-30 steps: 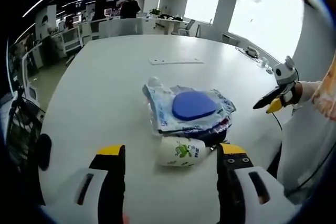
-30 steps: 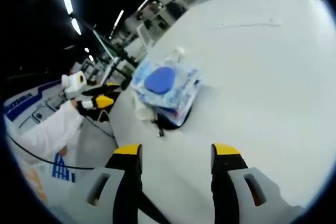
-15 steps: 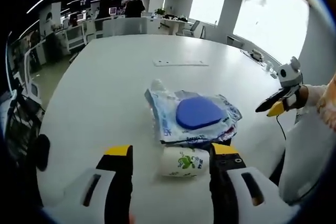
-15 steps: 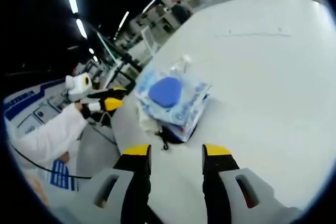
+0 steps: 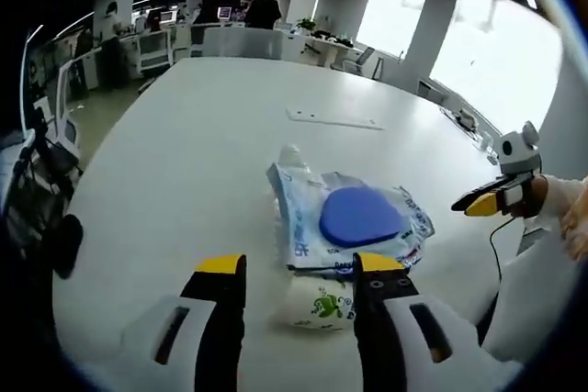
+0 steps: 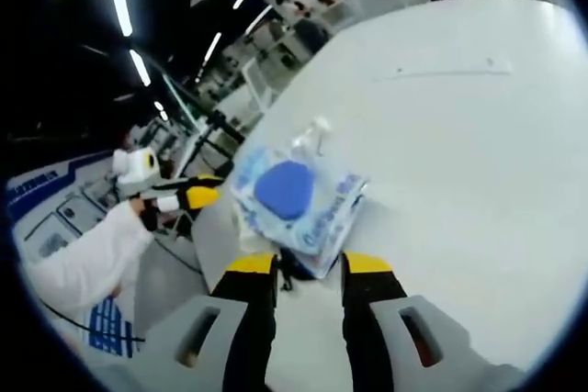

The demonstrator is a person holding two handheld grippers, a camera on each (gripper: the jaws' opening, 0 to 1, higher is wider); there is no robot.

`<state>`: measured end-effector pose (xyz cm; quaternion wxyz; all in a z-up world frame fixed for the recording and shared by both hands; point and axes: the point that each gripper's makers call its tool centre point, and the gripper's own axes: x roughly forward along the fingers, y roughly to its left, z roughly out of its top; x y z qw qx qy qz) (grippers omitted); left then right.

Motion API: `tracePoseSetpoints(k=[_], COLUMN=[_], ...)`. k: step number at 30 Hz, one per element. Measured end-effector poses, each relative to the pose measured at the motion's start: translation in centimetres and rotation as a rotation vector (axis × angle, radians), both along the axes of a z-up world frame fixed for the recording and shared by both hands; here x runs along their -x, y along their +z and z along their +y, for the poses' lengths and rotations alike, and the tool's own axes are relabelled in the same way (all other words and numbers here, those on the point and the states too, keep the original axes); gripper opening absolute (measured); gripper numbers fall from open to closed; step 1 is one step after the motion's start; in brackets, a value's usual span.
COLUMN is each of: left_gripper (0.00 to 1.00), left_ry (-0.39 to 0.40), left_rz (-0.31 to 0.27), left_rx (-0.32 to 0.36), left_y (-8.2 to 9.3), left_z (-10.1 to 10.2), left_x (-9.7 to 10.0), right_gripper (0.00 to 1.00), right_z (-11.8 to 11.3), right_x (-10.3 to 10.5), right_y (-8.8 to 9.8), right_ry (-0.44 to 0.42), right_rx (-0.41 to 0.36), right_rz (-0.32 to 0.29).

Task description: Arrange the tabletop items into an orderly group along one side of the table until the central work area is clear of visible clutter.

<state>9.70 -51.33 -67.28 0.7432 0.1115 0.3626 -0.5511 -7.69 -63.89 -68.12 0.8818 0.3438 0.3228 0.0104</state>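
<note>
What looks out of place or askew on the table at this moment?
A small white cup with a green print lies tipped on its side, between the left gripper fingers. Beside it, a crumpled wet-wipes pack with a blue lid sits askew on something dark. No spill visible.

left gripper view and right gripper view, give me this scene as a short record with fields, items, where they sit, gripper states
surface: white table
wipes pack: soft blue and white pack with a blue lid, lying flat near the table's edge
cup: white cup with green print, on its side, beside the wipes pack
dark item: partly hidden under the pack, cannot tell what it is
left hand-held gripper: open, jaws either side of the cup, contact not clear
right hand-held gripper: open, jaws narrow, at the pack's near edge
</note>
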Motion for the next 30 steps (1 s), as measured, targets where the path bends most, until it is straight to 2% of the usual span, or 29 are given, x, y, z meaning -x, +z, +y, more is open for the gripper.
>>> tracePoseSetpoints(k=[9,12,15,24,30], left_gripper=[0.36,0.35,0.34,0.27,0.16], left_ry=[0.017,0.021,0.045,0.058,0.058], left_rz=[-0.004,-0.01,0.002,0.011,-0.012], left_rx=[-0.03,-0.04,-0.031,-0.017,-0.03], left_y=[-0.9,-1.1,-1.2,-1.3,-1.7], left_z=[-0.3,-0.2,0.0,-0.5,-0.6], left_x=[-0.4,-0.5,-0.7,-0.7,-0.9], right_gripper=[0.23,0.23,0.23,0.19,0.14], right_z=[0.9,1.0,1.0,0.8,0.8], right_x=[-1.1,-1.3,-1.8,-3.1,-3.3], right_y=[-1.0,-1.9,-2.3,-2.9,-3.5], right_ry=[0.0,0.0,-0.028,-0.045,-0.039], right_rx=[-0.038,-0.051,-0.104,-0.091,-0.07], right_rz=[0.028,0.056,0.068,0.087,0.108])
